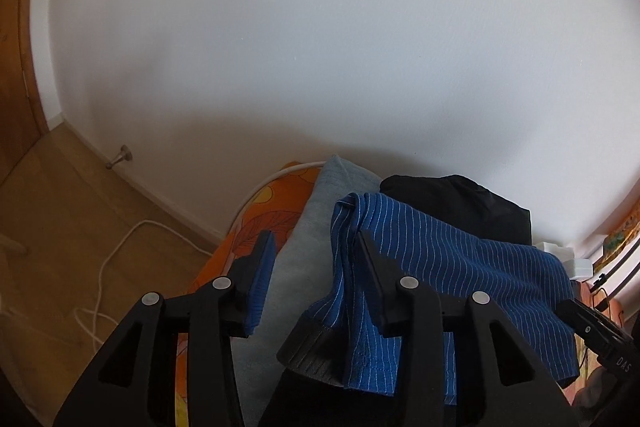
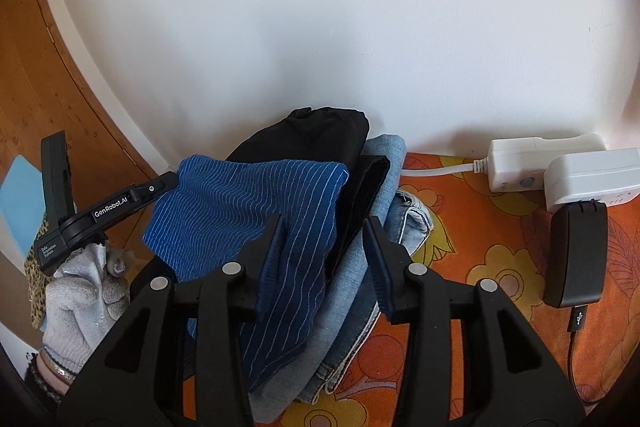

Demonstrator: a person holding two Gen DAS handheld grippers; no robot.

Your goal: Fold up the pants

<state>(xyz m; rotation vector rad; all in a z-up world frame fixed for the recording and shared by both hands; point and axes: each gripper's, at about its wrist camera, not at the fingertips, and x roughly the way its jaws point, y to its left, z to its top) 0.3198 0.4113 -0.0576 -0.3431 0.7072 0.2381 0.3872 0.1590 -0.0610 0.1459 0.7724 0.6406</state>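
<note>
Blue pinstriped pants (image 2: 256, 211), folded, top a pile of clothes on an orange flower-print tabletop (image 2: 492, 259) against a white wall. Both tongs stand spread. The left tongs (image 1: 316, 255) straddle the pants' left edge over a grey garment (image 1: 316, 211), pads clear of the cloth. The right tongs (image 2: 326, 235) frame the pile's right side, where black trousers (image 2: 320, 135) and jeans (image 2: 384, 203) lie beneath. A gloved hand (image 2: 84, 299) holds the left tool. White plug adapters (image 2: 560, 167) sit far right.
</note>
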